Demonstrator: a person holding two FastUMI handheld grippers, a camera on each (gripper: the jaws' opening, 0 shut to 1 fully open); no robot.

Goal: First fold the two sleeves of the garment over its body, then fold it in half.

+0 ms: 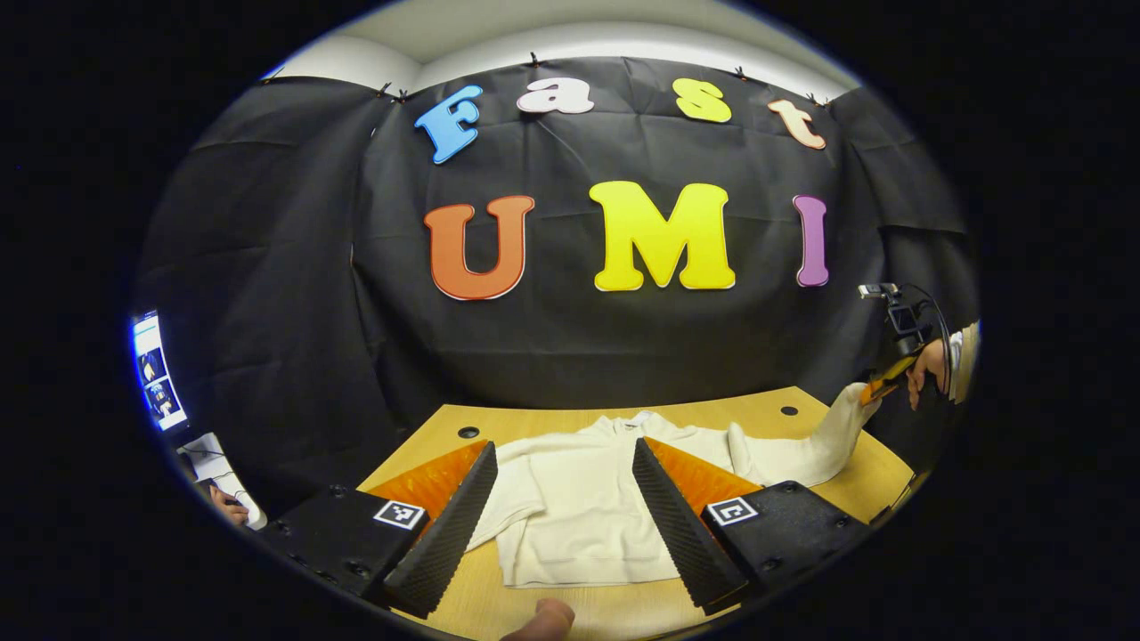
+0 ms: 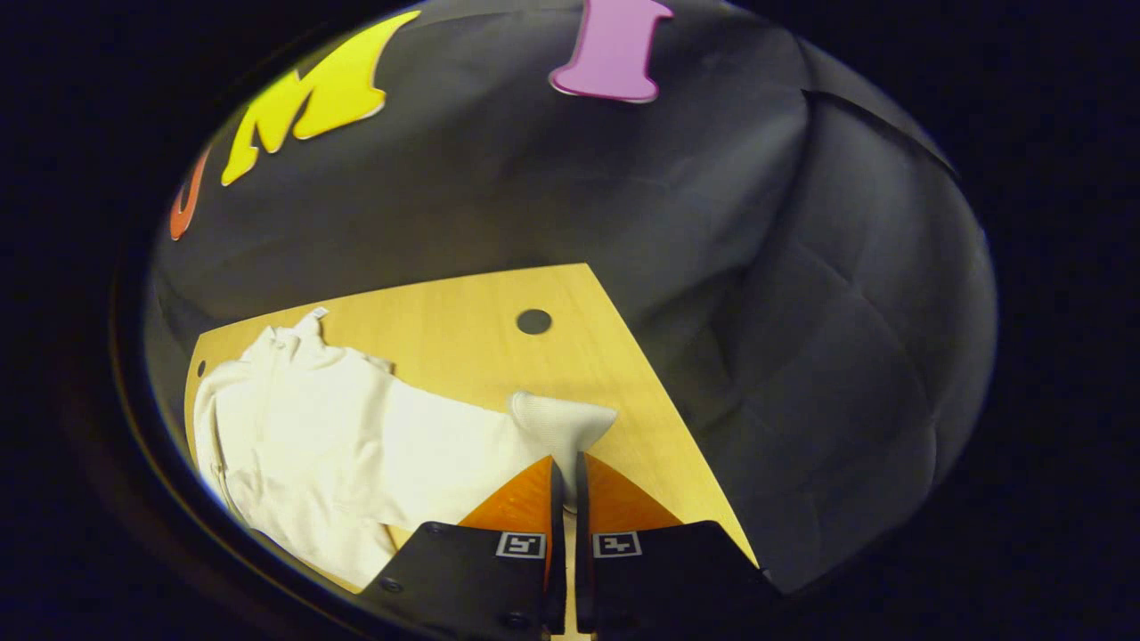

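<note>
Right gripper [image 2: 563, 476] clamps the sleeve [image 2: 561, 427] cuff; garment [image 1: 579, 499] spreads toward nine o'clock. Left gripper [image 1: 565, 525] gapes apart above its hem.

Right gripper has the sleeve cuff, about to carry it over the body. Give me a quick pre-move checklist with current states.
1. Right gripper jaws closed on the sleeve cuff: ok.
2. Sleeve lifted off the table, seen from the left gripper view: ok.
3. Garment body lying flat to receive the sleeve: ok, a few wrinkles.
4. Left gripper jaws open, holding nothing, low in front of the body: check it is out of the fold path, cannot tell.
5. Other sleeve already folded: cannot tell.
</note>
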